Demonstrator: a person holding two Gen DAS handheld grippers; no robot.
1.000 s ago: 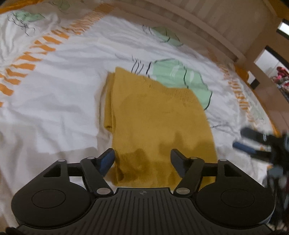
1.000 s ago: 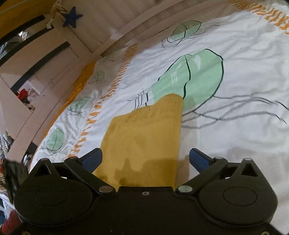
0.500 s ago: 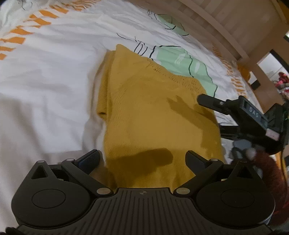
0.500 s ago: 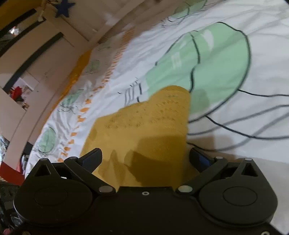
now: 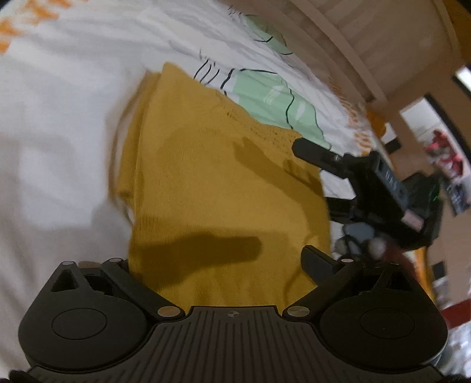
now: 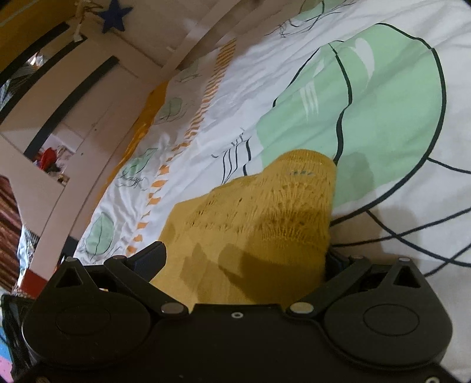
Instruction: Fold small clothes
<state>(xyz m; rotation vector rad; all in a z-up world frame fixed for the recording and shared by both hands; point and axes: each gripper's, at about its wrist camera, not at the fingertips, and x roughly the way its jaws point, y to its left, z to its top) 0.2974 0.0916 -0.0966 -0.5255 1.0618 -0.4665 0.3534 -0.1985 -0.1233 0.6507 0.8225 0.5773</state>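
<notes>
Both claws have closed in on the yellow knit (image 5: 223, 188) lying on the bed (image 5: 59, 117): left claw (image 5: 217, 265) and right claw (image 6: 244, 259), spread wide, straddle its near edge, likely about to pinch.

Right claw's (image 6: 244, 259) right fingertip hidden behind the yellow garment (image 6: 259, 224).

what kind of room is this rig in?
Most likely a child's bedroom. The yellow knit garment lies on a bed's white duvet printed with green shapes; a pale wooden bed rail runs behind, and a blue star hangs on the wall.
</notes>
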